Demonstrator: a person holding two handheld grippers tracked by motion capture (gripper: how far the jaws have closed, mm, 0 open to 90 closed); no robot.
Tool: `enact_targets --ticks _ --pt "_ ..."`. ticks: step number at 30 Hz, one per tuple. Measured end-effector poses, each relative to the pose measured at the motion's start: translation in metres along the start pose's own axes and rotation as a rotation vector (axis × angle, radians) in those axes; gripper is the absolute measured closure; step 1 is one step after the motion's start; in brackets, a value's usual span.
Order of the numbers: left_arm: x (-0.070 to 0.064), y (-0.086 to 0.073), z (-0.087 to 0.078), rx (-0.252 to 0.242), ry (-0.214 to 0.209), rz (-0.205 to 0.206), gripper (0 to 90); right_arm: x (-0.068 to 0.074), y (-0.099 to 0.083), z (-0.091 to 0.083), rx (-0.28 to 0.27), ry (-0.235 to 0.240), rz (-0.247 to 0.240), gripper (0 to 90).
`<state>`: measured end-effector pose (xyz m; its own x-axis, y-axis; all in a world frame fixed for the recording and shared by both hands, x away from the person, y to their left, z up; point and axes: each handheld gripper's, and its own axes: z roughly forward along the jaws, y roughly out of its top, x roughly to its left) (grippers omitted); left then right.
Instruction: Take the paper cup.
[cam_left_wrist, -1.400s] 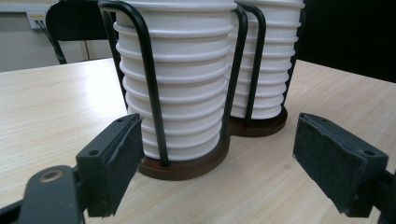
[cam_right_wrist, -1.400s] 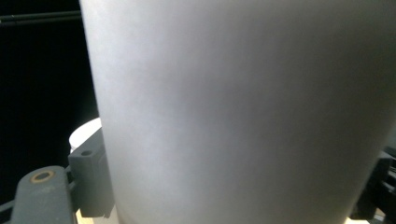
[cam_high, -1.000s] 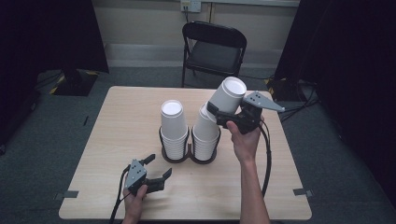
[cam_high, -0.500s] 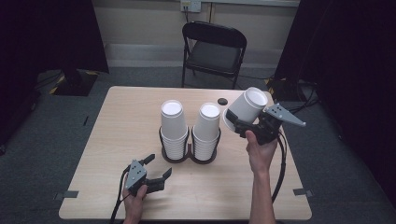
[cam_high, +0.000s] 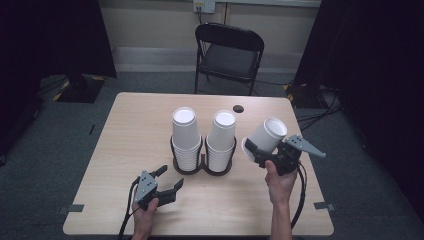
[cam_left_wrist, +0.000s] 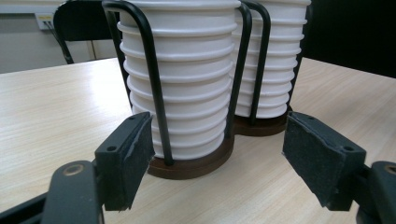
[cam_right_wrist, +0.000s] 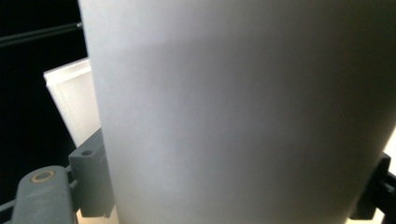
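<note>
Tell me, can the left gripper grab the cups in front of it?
Probably yes. The left gripper is open and faces the nearer stack of cups, with bare table between; the holder's wire bars might get in the way.

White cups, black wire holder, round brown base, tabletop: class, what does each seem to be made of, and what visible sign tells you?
White stacked cups: likely paper, matt, with rolled rims.
Black wire holder: thin bent rod, glossy, probably coated metal.
Round brown base: perhaps wood, dark and smooth.
Pale tabletop: wood-grain look, possibly laminate.
The right gripper holds one white cup.
</note>
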<state>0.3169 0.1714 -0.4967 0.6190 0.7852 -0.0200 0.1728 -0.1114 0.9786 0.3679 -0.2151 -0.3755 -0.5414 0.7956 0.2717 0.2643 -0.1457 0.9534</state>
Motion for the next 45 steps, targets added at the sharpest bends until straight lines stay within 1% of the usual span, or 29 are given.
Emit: enact_targets --ticks 1,3,5,8,9,11,12,13,14,16,18,19,20,24,26,28,29,31,33,35,37,38,39,40,42,43,44,45 --pt "0.000 0.000 0.000 -0.002 -0.002 -0.006 24.4 0.001 -0.003 -0.001 0.003 -0.001 -0.001 13.5" --pt "0.000 0.000 0.000 0.008 -0.002 -0.002 24.3 0.004 -0.008 -0.002 0.012 0.007 0.006 13.5" --pt "0.001 0.001 0.001 0.012 0.009 -0.007 23.9 0.007 -0.014 -0.002 0.017 0.012 0.009 13.6" --pt "0.002 0.000 0.001 0.008 -0.025 -0.024 22.4 0.013 -0.022 0.000 0.035 0.018 -0.002 13.6" --pt "0.003 0.000 0.000 0.003 -0.034 -0.025 21.9 0.016 -0.025 0.000 0.039 0.020 0.002 13.6" --pt "0.002 0.000 0.001 0.011 -0.048 -0.035 21.9 0.020 -0.031 0.002 0.039 0.027 0.004 13.6" --pt "0.002 0.000 0.001 0.018 -0.057 -0.036 21.9 0.023 -0.034 0.003 0.045 0.014 -0.001 13.6" --pt "0.002 0.001 0.001 0.024 -0.064 -0.040 21.9 0.026 -0.038 0.005 0.056 -0.003 -0.020 13.6" --pt "0.003 0.000 0.000 0.024 -0.067 -0.041 22.0 0.029 -0.042 0.007 0.064 -0.001 -0.022 13.7" --pt "0.003 0.000 0.001 0.024 -0.080 -0.055 22.3 0.033 -0.051 0.010 0.071 0.028 -0.008 13.7" --pt "0.003 0.000 0.001 0.021 -0.084 -0.064 22.4 0.037 -0.059 0.012 0.072 0.040 0.011 13.8" --pt "0.003 0.000 0.001 0.021 -0.084 -0.064 23.2 0.037 -0.059 0.012 0.072 0.040 0.011 13.8" --pt "0.001 0.001 0.001 0.020 -0.094 -0.073 24.0 0.042 -0.066 0.014 0.085 0.058 0.021 13.8" --pt "-0.005 0.002 0.002 0.003 -0.117 -0.071 26.3 0.049 -0.074 0.015 0.091 0.088 0.039 13.8" --pt "-0.009 0.003 0.004 0.002 -0.135 -0.067 26.6 0.052 -0.076 0.014 0.088 0.104 0.054 14.0" --pt "-0.012 0.005 0.007 -0.003 -0.151 -0.072 26.9 0.054 -0.077 0.013 0.088 0.128 0.090 14.0" --pt "-0.012 0.006 0.007 -0.011 -0.158 -0.074 27.0 0.054 -0.077 0.013 0.086 0.134 0.100 14.0" --pt "-0.014 0.007 0.008 -0.026 -0.174 -0.082 30.0 0.055 -0.079 0.014 0.092 0.143 0.117 14.1" --pt "-0.015 0.009 0.009 -0.032 -0.177 -0.081 31.1 0.056 -0.081 0.015 0.100 0.154 0.144 14.0" --pt "-0.016 0.011 0.010 -0.052 -0.196 -0.107 31.8 0.057 -0.083 0.016 0.105 0.170 0.178 14.0" --pt "-0.017 0.012 0.010 -0.064 -0.199 -0.103 33.3 0.060 -0.084 0.017 0.103 0.176 0.209 14.0" --pt "-0.018 0.013 0.010 -0.070 -0.208 -0.103 33.7 0.061 -0.085 0.017 0.103 0.180 0.213 14.0" --pt "-0.018 0.013 0.010 -0.070 -0.208 -0.103 34.6 0.062 -0.086 0.017 0.108 0.183 0.225 13.9" --pt "-0.019 0.014 0.011 -0.086 -0.221 -0.104 35.9 0.063 -0.087 0.018 0.111 0.186 0.237 13.9" --pt "-0.021 0.015 0.012 -0.093 -0.230 -0.095 38.3 0.064 -0.089 0.018 0.112 0.195 0.260 13.9" --pt "-0.022 0.015 0.013 -0.115 -0.266 -0.127 39.5 0.066 -0.091 0.019 0.111 0.199 0.275 13.8" --pt "-0.023 0.015 0.013 -0.125 -0.286 -0.129 41.8 0.067 -0.093 0.020 0.112 0.203 0.279 13.7" --pt "-0.026 0.015 0.012 -0.127 -0.282 -0.117 42.6 0.068 -0.094 0.021 0.116 0.201 0.286 13.7"
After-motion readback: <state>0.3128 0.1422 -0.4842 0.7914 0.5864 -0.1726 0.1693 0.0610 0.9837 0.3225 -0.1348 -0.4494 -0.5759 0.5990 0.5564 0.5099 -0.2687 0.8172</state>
